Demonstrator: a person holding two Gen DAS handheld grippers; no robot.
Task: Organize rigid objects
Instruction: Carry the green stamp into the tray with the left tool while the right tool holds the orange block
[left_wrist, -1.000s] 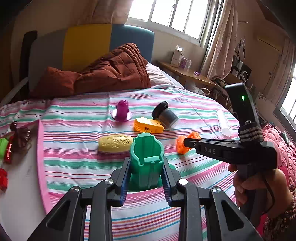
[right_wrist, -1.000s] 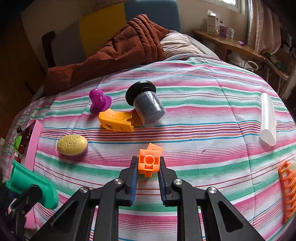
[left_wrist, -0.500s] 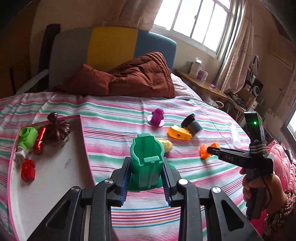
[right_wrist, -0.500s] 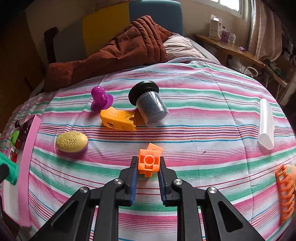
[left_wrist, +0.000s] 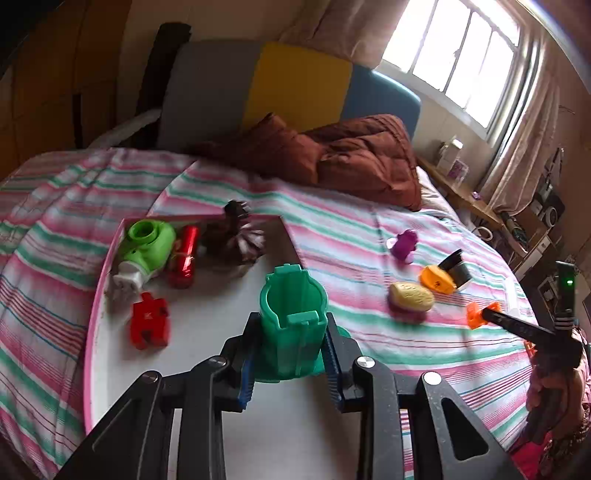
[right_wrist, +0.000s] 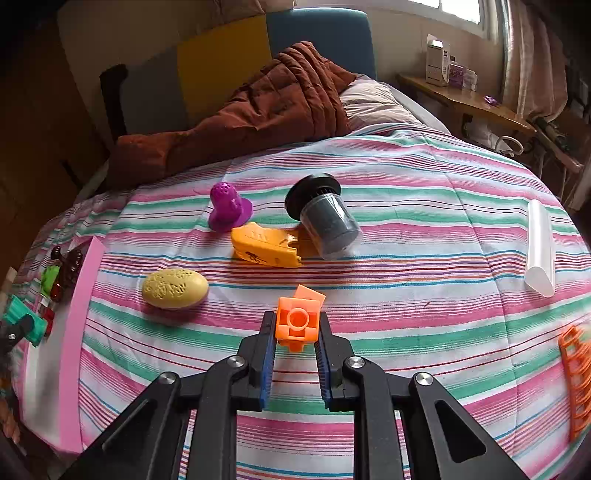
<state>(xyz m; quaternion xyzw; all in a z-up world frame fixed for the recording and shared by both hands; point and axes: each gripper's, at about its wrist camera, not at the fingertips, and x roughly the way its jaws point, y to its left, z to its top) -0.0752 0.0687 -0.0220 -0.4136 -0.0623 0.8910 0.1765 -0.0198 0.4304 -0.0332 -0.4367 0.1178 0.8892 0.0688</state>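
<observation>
My left gripper is shut on a dark green plastic holder and holds it over the pink-rimmed white tray. The tray holds a light green piece, a red cylinder, a dark brown piece and a red block. My right gripper is shut on an orange block above the striped bed; it also shows in the left wrist view. On the bed lie a yellow oval, an orange wedge, a purple piece and a black-capped jar.
A white tube lies at the bed's right and an orange grid piece at the right edge. A brown quilt is heaped at the headboard. A wooden shelf with boxes stands beyond the bed.
My left gripper has swung left with the green holder, from over the bedspread to over the white tray. My right gripper has stayed almost still, shut on the orange block.
</observation>
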